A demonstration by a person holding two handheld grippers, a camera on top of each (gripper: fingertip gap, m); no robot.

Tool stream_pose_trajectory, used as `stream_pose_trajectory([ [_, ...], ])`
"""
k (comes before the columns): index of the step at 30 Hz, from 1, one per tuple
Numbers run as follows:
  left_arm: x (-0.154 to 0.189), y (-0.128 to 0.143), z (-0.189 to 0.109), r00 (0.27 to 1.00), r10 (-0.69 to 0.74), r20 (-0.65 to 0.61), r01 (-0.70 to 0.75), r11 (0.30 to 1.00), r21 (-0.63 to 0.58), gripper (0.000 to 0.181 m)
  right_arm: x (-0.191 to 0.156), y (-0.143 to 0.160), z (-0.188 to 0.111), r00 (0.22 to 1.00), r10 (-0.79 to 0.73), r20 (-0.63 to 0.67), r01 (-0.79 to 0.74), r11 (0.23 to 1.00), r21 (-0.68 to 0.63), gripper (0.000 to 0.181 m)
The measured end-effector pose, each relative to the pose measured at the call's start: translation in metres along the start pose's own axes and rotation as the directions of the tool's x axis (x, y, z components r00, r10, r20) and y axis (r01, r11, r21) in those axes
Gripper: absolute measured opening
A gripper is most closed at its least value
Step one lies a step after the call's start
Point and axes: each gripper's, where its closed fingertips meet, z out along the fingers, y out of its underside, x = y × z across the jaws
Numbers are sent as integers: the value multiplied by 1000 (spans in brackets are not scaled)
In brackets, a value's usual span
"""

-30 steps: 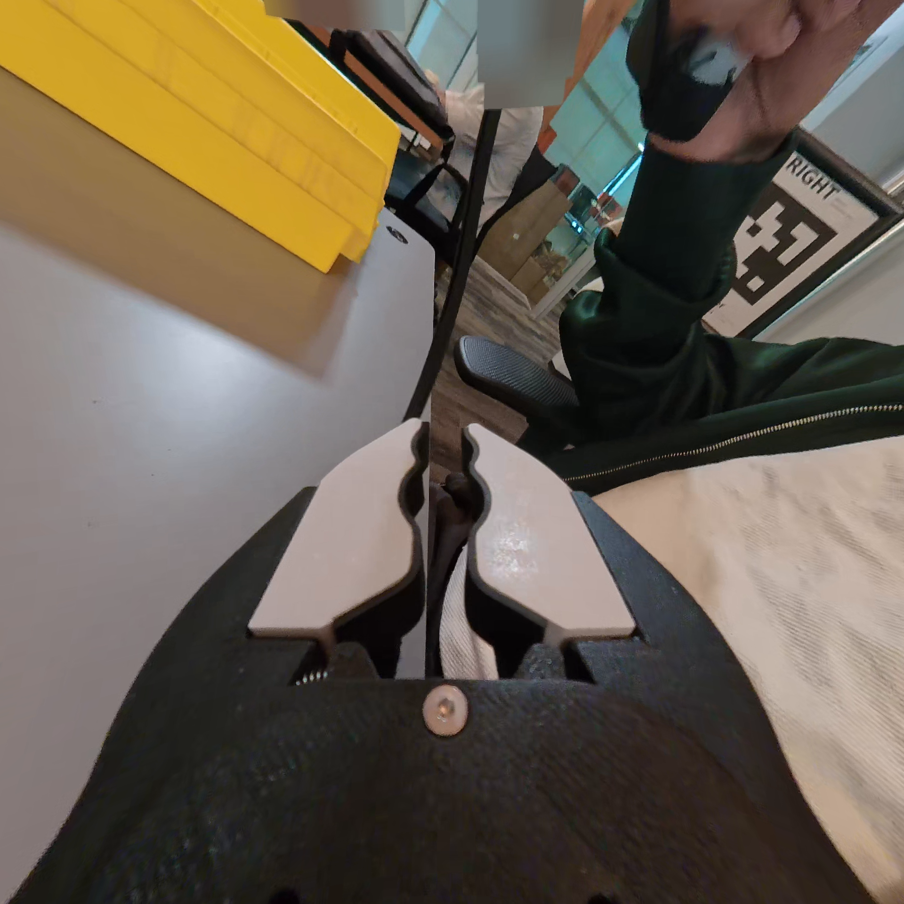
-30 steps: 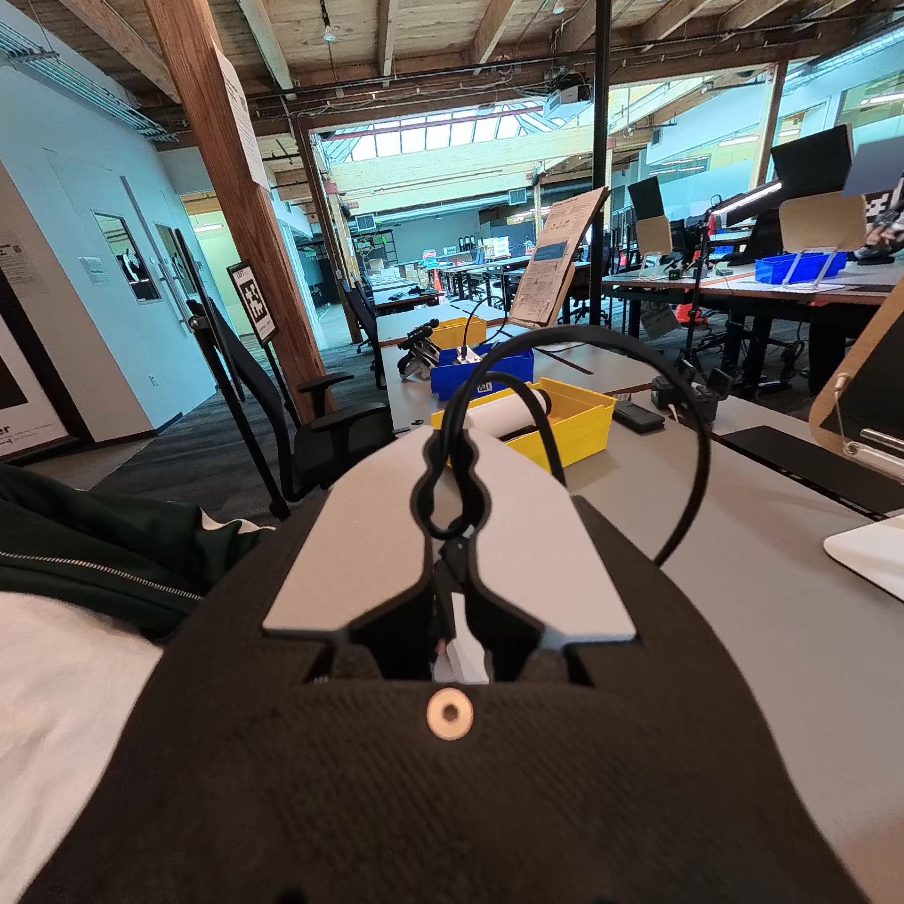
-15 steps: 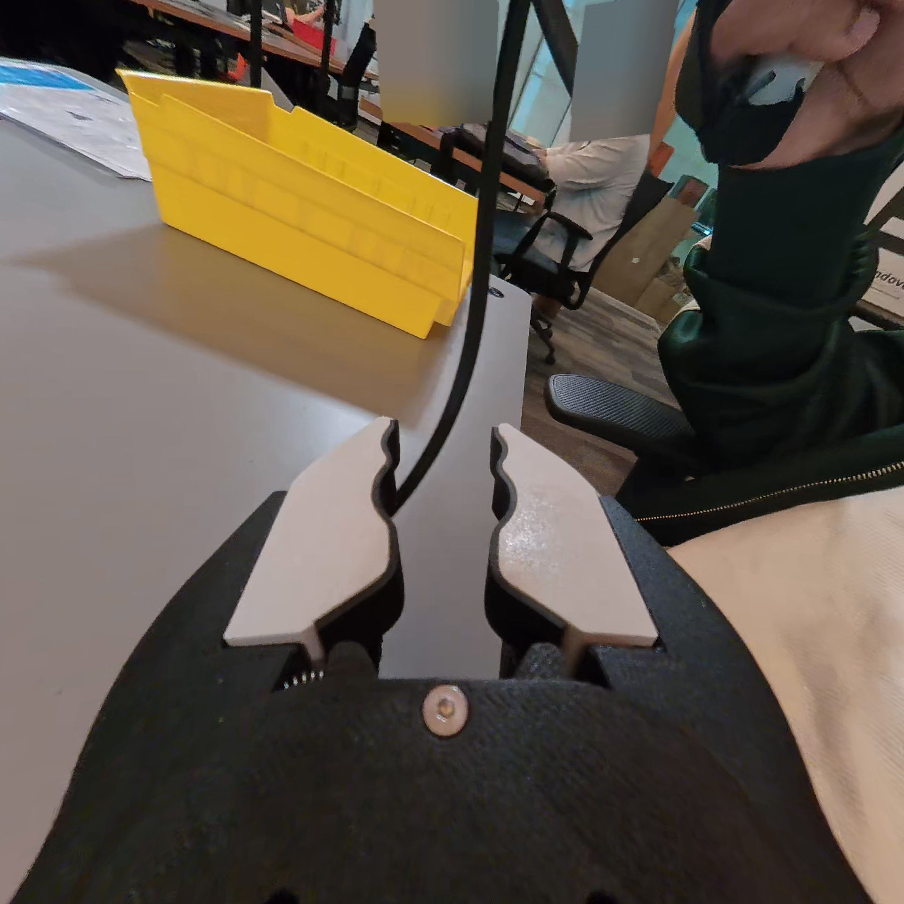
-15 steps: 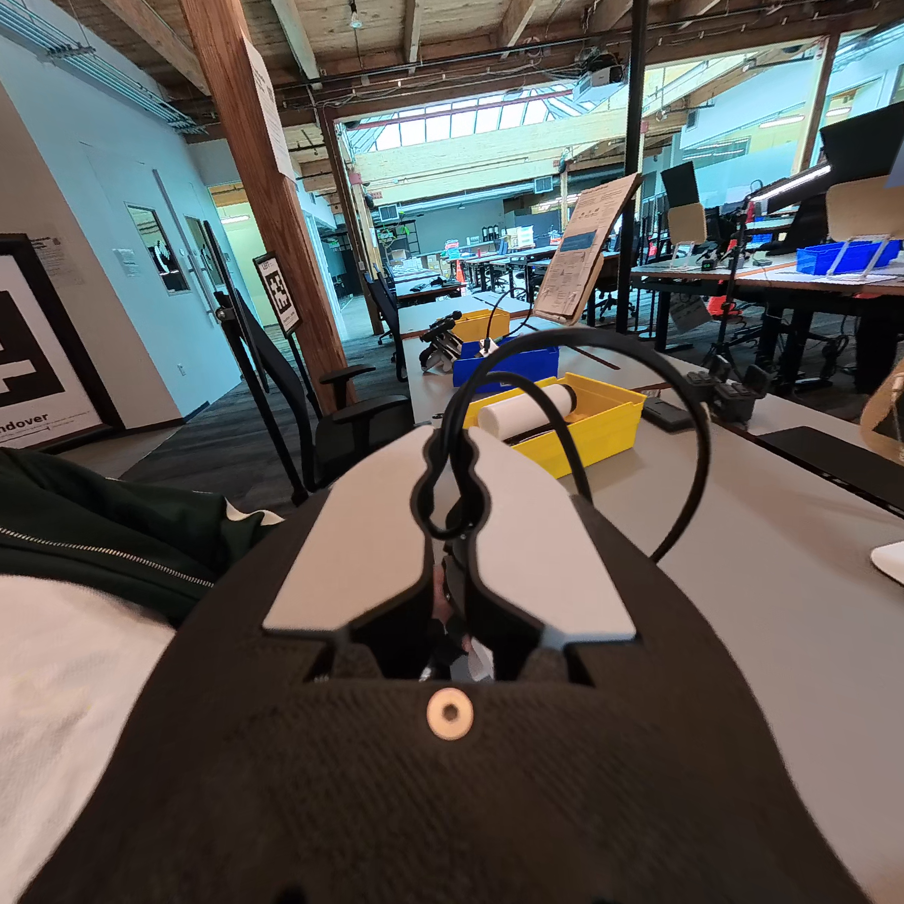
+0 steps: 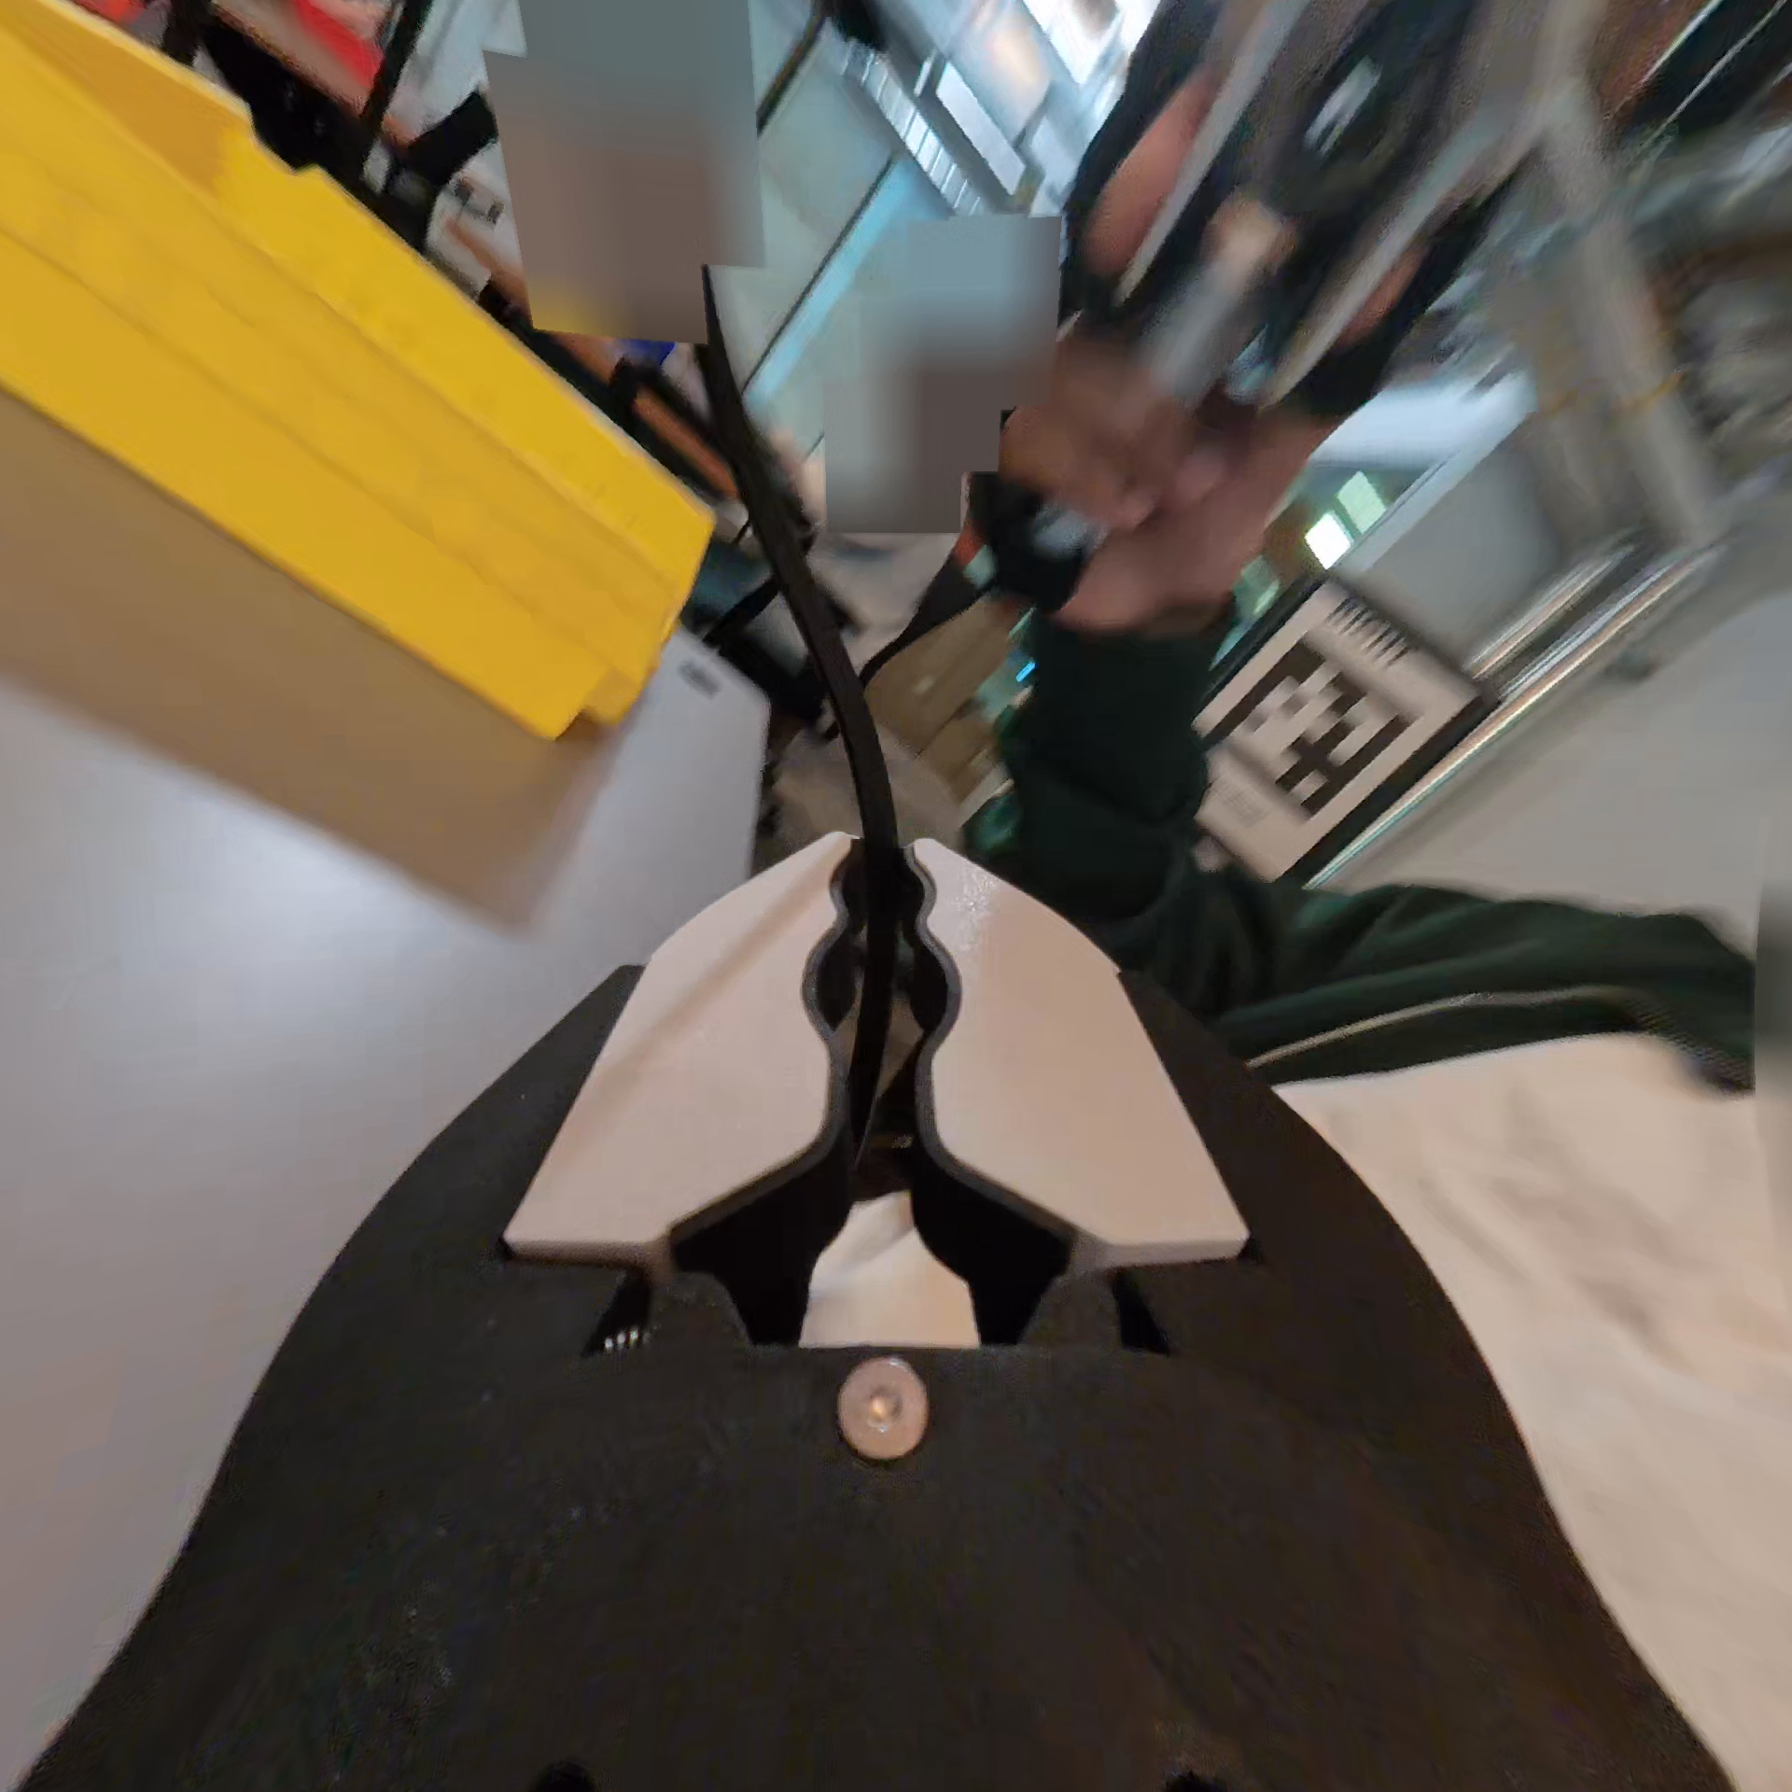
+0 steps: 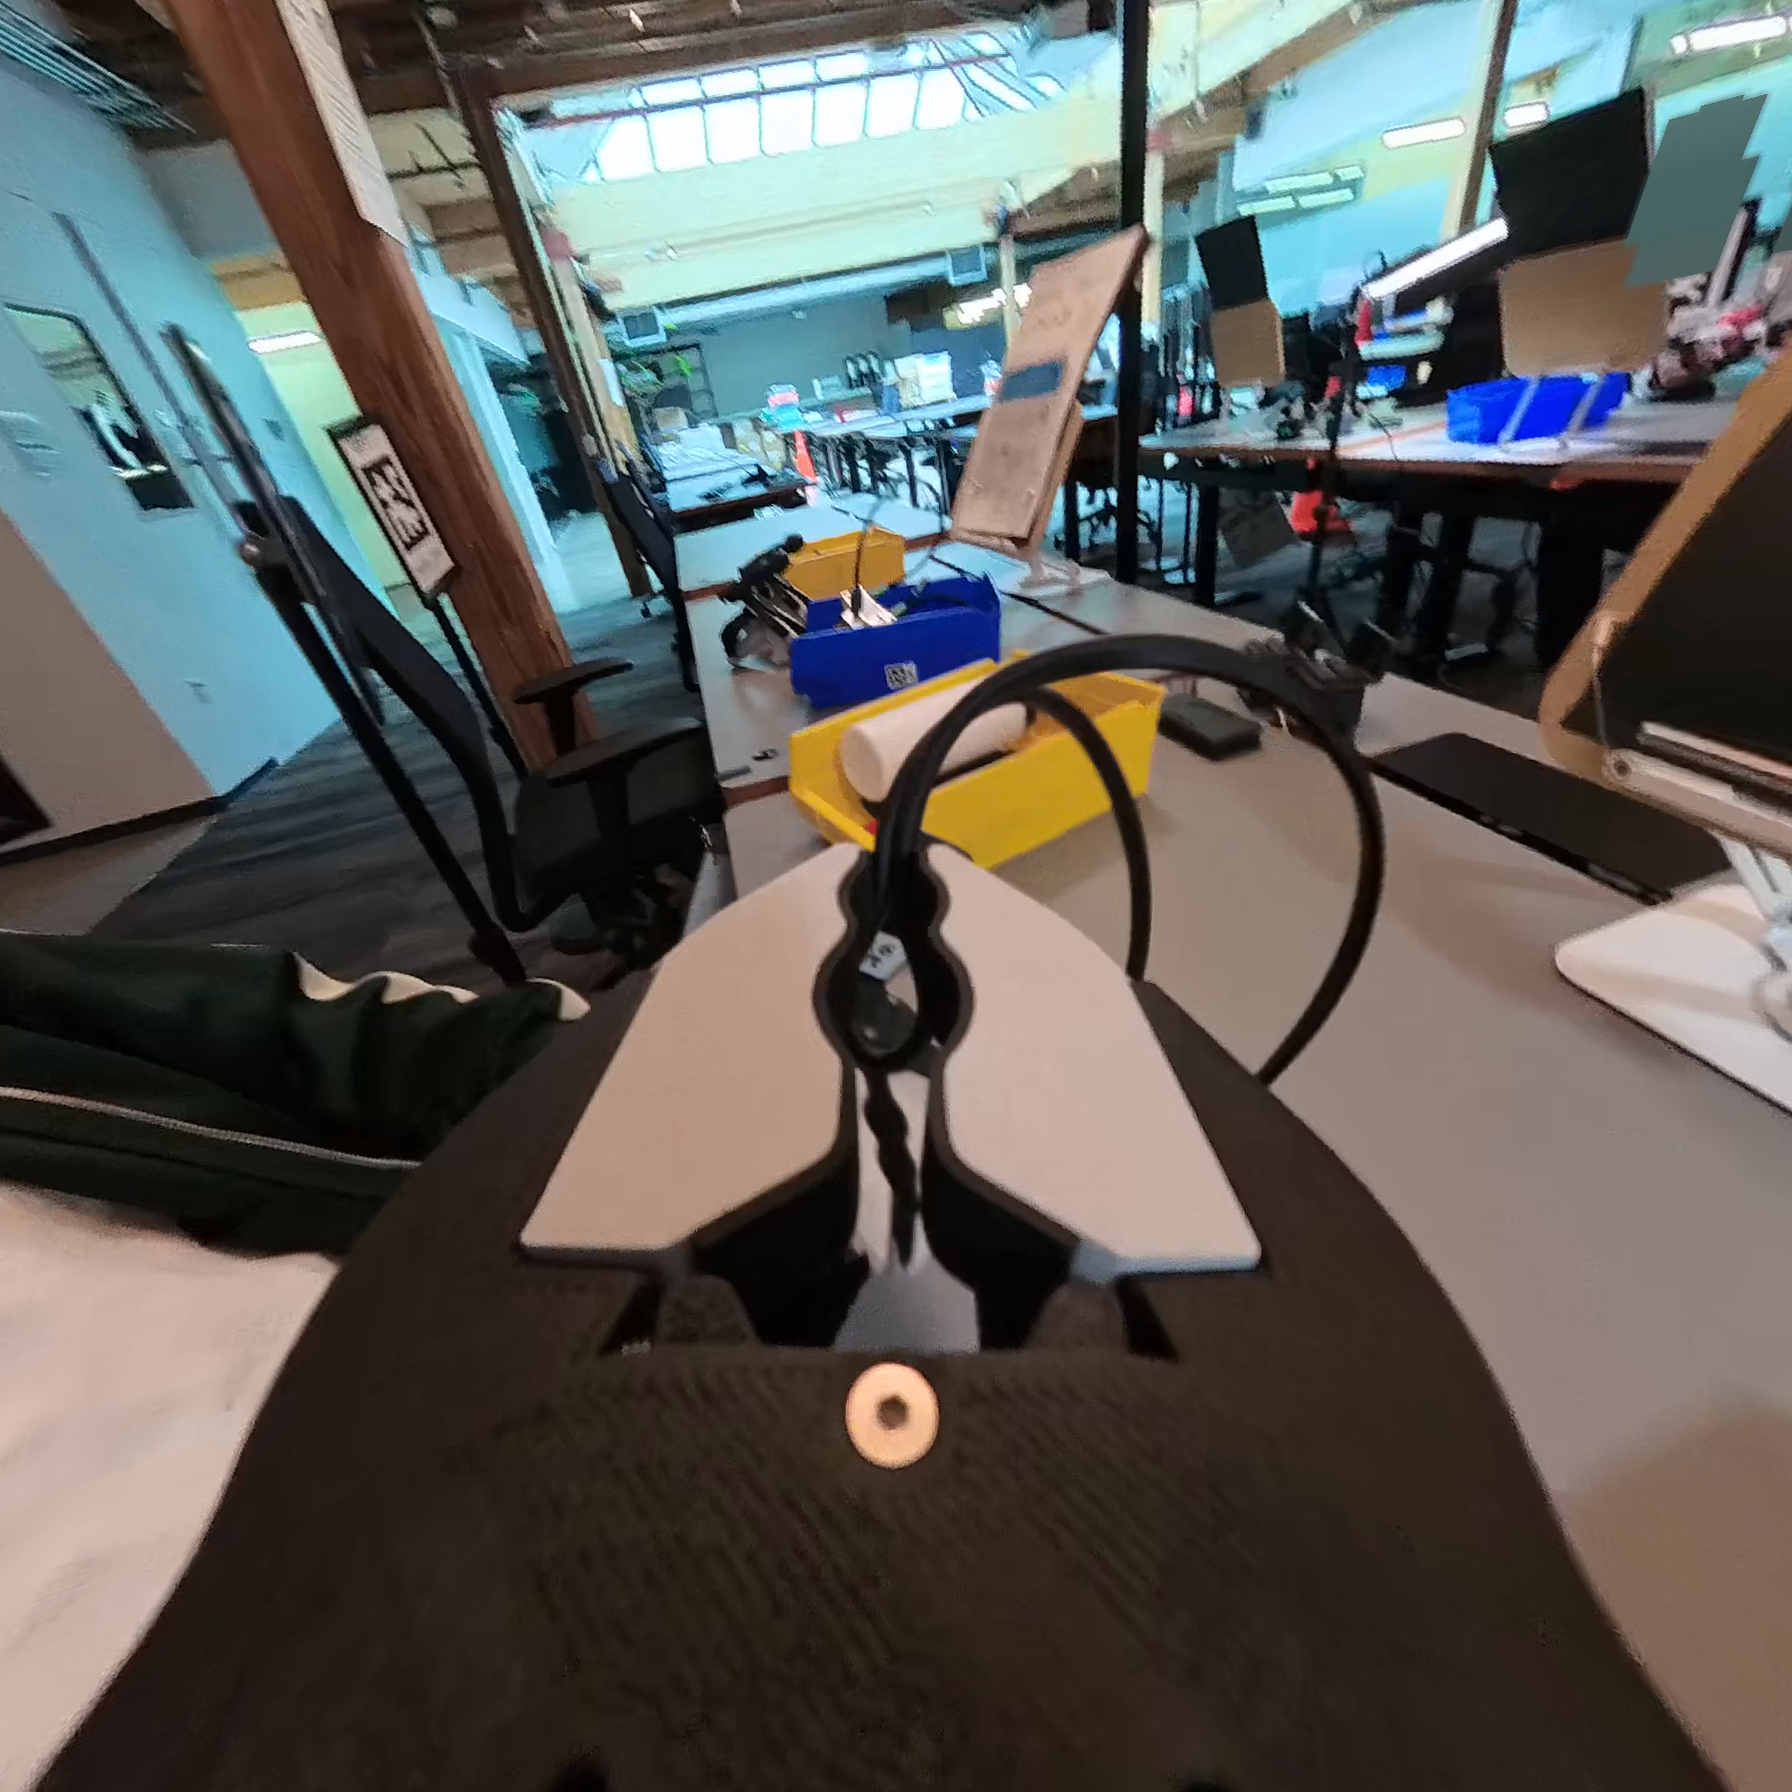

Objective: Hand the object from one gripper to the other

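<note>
A: Nearest to us in the left wrist view, our left gripper has its two pale grey fingers pressed together on the thin black rubbery cable, with only the strand itself between the tips.

B: And in the right wrist view our right gripper is clamped the same way on that cable. A small white tag sits on the strand in the round notch between the fingers.

A: So both of us have hold of it at once. From our left tips it rises straight up, slightly curved, towards the blurred hand that carries the other gripper.

B: From our right tips it arches forward in two loops, hanging above the flat grey table.

A: Beyond the left fingers, the long yellow plastic bin sits on that table. Behind the dark green sleeve stands a framed black-and-white marker sign.

B: Past our loops lies a smaller yellow tray holding a white roll, then a blue plastic bin. A black mesh office chair stands beside the table's edge.
</note>
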Motion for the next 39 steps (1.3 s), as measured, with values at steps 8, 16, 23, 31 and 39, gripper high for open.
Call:
stream_pose_trajectory([
  [8, 22, -50, -28, 975, -89, -205, 158, 923, 351, 6, 29, 65, 28, 990, 140, -6, -138, 973, -186, 7],
  [16, 18, -63, -45, 985, -54, -166, 126, 880, 458, 6, 13, 114, 55, 993, 114, 24, -97, 920, -381, 7],
  [23, 10, -62, -44, 994, -55, -93, 92, 888, 451, 8, 14, 123, 59, 996, 86, -5, -80, 908, -411, 7],
  [31, 4, -60, -42, 997, -60, -37, 71, 894, 443, 23, 25, 130, 58, 994, -42, -100, -11, 879, -476, 7],
  [39, -1, -59, -41, 996, -88, -19, 88, 893, 441, 27, 22, 131, 63, 990, -80, -112, 17, 881, -473, 7],
])
